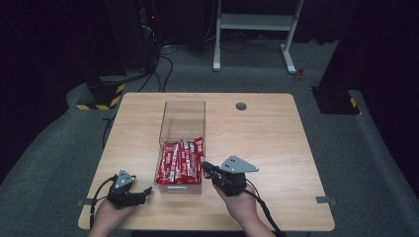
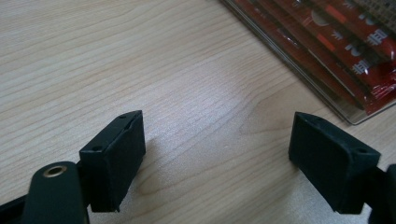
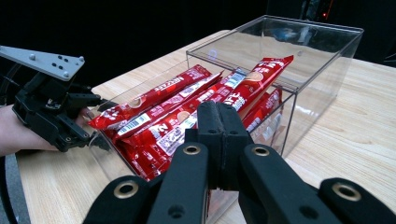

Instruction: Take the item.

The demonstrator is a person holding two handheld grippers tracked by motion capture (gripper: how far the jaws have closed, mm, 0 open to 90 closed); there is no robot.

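Setting: lab or recording studio. Evidence: black curtains (image 1: 44,44) enclosing the space; grey carpet (image 1: 59,143); single wooden table (image 1: 267,133) at centre; cables (image 1: 163,64) trailing far left; white desk frame (image 1: 254,24) far behind; hazard-striped base (image 1: 101,96).

The high view looks forward and down over the whole table (image 1: 267,128). Both gripper views sit low and close, sharing the clear box (image 3: 299,65).

Red white-lettered packets (image 1: 179,163), clear box (image 1: 183,118), light woodgrain table (image 1: 276,143)
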